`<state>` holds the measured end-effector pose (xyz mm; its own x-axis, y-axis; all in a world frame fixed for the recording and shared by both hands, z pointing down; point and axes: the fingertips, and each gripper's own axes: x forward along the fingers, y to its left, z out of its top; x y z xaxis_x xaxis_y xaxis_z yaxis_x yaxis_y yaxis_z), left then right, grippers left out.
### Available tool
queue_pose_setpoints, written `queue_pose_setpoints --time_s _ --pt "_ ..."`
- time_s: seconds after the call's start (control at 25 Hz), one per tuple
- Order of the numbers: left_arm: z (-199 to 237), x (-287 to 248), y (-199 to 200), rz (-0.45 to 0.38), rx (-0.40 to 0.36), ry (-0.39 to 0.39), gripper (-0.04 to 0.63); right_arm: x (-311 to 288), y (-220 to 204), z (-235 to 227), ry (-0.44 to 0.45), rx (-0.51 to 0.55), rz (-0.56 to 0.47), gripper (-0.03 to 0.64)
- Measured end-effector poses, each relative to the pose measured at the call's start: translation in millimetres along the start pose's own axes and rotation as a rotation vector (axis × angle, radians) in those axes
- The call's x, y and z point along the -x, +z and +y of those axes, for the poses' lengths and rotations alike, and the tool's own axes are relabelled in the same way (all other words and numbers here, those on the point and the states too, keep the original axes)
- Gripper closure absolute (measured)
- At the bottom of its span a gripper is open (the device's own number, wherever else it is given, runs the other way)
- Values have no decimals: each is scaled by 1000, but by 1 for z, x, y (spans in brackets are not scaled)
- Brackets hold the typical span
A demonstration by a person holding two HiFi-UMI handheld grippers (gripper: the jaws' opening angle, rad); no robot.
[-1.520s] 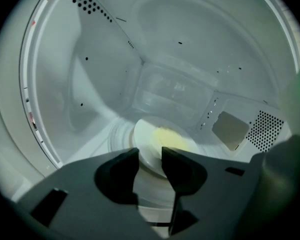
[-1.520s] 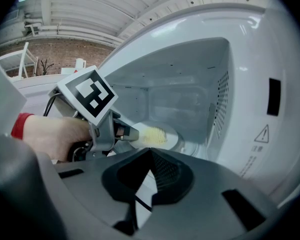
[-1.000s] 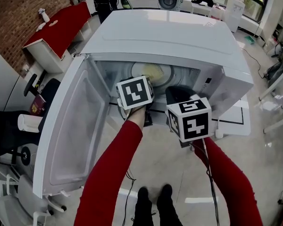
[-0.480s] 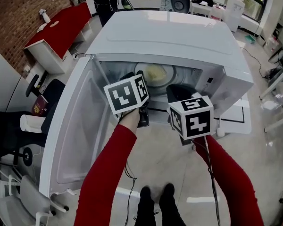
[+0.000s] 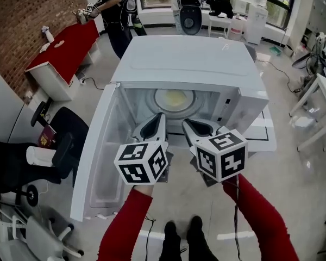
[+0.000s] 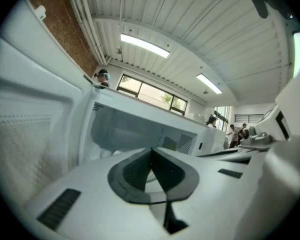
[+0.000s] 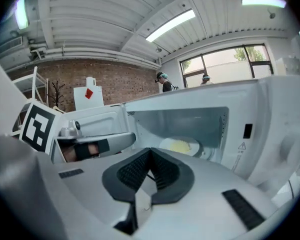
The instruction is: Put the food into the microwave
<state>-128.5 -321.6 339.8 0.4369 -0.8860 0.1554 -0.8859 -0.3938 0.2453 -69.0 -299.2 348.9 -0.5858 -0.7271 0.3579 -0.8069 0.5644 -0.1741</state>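
The white microwave (image 5: 190,56) stands with its door (image 5: 100,162) swung open to the left. Inside, a white plate (image 5: 175,99) with yellow food (image 5: 176,97) rests on the turntable. The right gripper view also has the food (image 7: 179,145) deep in the cavity. My left gripper (image 5: 155,125) hangs just outside the opening, shut with nothing between its pads (image 6: 151,151). Beside it my right gripper (image 5: 198,127) is also outside the opening, its pads (image 7: 150,151) together and empty. Neither gripper touches the plate.
The open door fills the space to my left. A red table (image 5: 65,39) stands at the back left, with a person (image 5: 113,4) behind it. A black office chair (image 5: 60,145) is at the left, and white tables (image 5: 315,107) at the right. My shoes (image 5: 179,238) and a cable lie below.
Both grippers have drawn back from the microwave's mouth toward me and risen. The plate with food stays inside on the turntable.
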Motion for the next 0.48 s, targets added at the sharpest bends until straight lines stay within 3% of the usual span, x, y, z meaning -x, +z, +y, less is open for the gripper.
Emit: queue_pose_setpoints --time_s 0.2,0.48 --pt "-30 46 6 -16 -10 -79 586 51 9 31 74 -48 -77 603" --pt "-48 114 -10 -1 7 -155 588 104 -4 70 85 -12 -154 603"
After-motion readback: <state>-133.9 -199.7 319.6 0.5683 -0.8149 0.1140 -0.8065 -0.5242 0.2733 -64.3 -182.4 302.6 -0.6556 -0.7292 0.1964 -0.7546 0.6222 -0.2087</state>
